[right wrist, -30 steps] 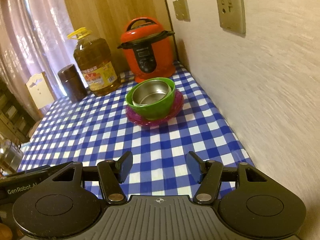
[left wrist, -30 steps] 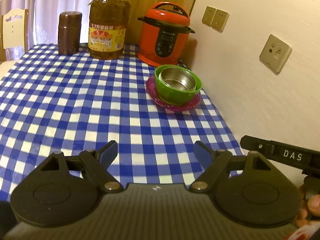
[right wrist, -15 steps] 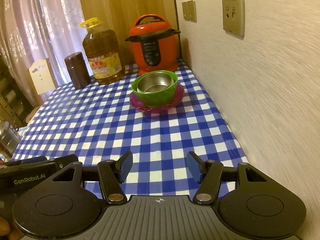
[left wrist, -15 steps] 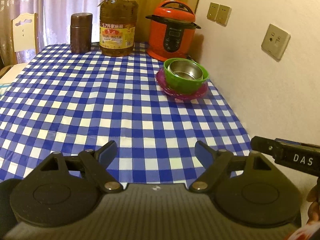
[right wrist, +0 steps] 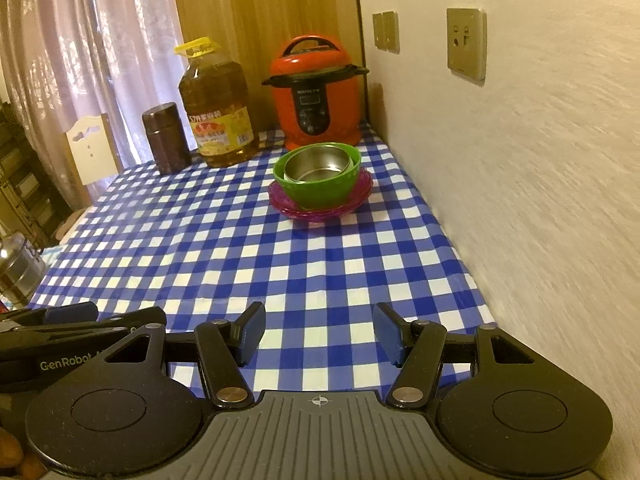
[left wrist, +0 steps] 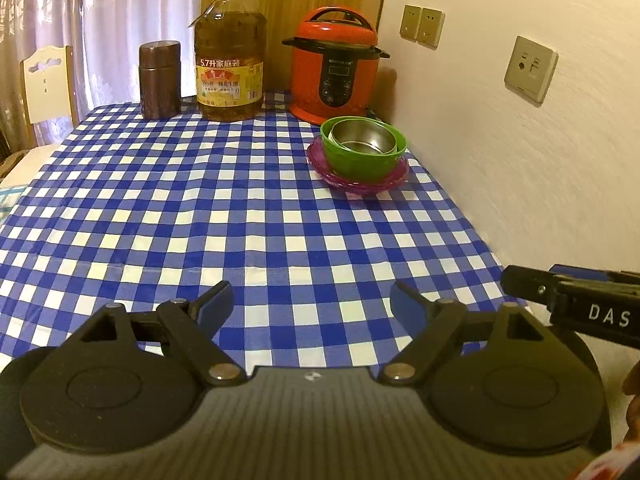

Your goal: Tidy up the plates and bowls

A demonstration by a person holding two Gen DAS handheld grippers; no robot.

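While the stack sat just in front of the red pressure cooker (left wrist: 334,68), you held both grippers low over the near end of the bench (left wrist: 200,216), well apart from it. The steel bowl (left wrist: 362,138) was nested inside the green bowl (left wrist: 360,162), and that stood on the magenta plate (left wrist: 360,182), all close to the wall and to the right of the oil bottle (left wrist: 230,64) and the brown canister (left wrist: 160,74).

From your left gripper (left wrist: 312,304) the stack lay ahead and off to the right; from your right gripper (right wrist: 318,334) it lay almost straight ahead, in line with the gap between the jaws. Judged from that, your right hand had the more direct line to it. The stack is round, so it offered no long axis to line up with; a rim grasp would work from any side not blocked by the cooker or the wall.

Both sets of jaws stood wide and held nothing. Each gripper pointed forward along the checked cloth, roughly level and tilted slightly down, side by side; the body of each showed at the edge of the other's view.

With the dishes already nested, the task looked close to done.
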